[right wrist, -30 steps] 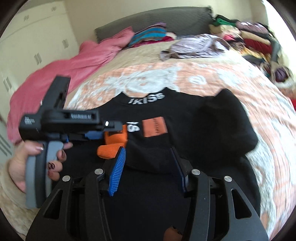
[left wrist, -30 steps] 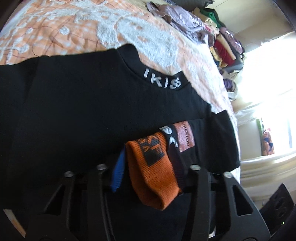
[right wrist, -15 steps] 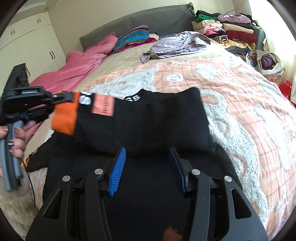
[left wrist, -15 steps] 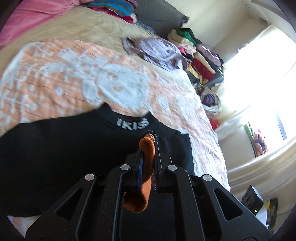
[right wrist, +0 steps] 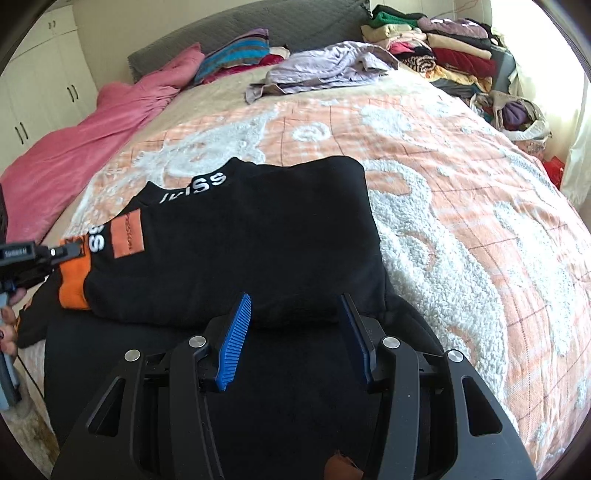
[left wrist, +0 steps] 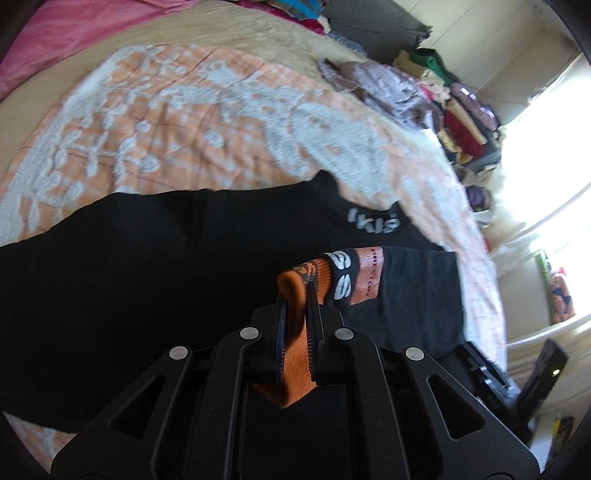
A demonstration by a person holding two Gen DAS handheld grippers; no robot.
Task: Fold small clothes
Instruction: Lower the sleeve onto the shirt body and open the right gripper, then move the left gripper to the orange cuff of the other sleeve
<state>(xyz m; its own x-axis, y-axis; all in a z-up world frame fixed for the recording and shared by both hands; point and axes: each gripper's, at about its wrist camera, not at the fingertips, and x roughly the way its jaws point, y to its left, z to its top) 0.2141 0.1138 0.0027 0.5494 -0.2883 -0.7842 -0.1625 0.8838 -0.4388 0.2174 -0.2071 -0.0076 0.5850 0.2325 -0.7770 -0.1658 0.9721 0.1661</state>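
Sleeve (right wrist: pixel 236 258) folding goes best if the left gripper (left wrist: pixel 295 295), jaws clamped on the orange cuff (left wrist: pixel 295 354), draws it flat across the black top (right wrist: pixel 258 387) at frame centre on the bed (right wrist: pixel 461 184); right gripper (right wrist: pixel 295 314) hangs half-open, empty, just above the fold.

The bed (left wrist: pixel 229 122) is viewed steeply downward from both wrist cameras, close above the black sweater (right wrist: pixel 258 236). From the left claw (left wrist: pixel 295 314), the sweater is seen toward the window side; from the right claw (right wrist: pixel 295 325), toward the headboard (right wrist: pixel 258 26). The sweater's collar, and apparently the clothes pile (right wrist: pixel 443 51) beyond, are shared.
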